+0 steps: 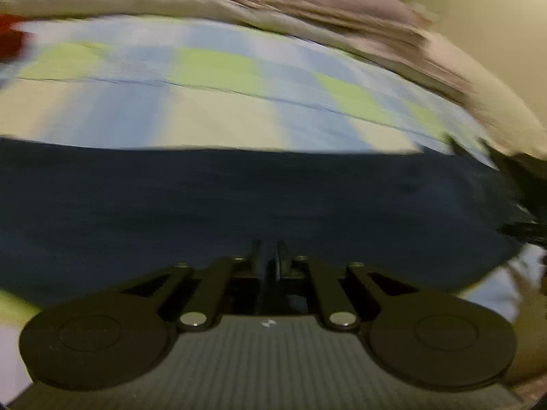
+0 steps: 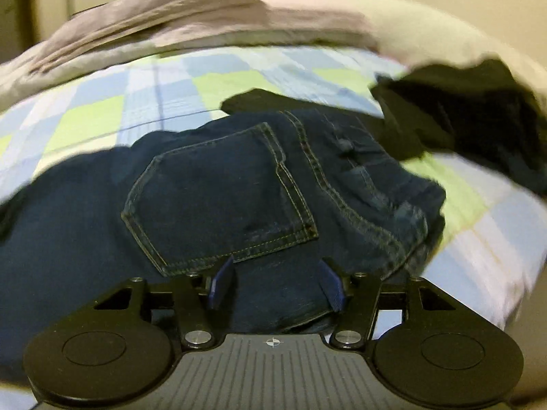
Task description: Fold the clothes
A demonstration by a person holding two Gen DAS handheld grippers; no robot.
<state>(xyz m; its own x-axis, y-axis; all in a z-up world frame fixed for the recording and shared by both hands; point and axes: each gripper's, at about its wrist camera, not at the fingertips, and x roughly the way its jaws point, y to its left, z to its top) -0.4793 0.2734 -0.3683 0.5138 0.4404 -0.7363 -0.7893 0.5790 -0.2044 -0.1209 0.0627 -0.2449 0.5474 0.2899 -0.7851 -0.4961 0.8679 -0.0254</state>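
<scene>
Dark blue jeans [image 2: 218,198] lie on the bed, back pocket up, waistband toward the right. My right gripper [image 2: 277,283] hovers just below the pocket, open; its blue pads [image 2: 222,285] stand wide apart with only denim beneath them. The left wrist view is blurred; there the jeans [image 1: 239,198] stretch across the middle as a dark band. My left gripper [image 1: 269,253] has its fingers drawn almost together, pinching a thin fold of the denim.
The checked blue, green and white bedsheet [image 2: 102,102] covers the bed. A stack of folded greyish-pink cloth [image 2: 191,3] lies at the far edge. A black garment [image 2: 478,109] sits to the right of the jeans. Something red [image 1: 10,39] shows at the far left.
</scene>
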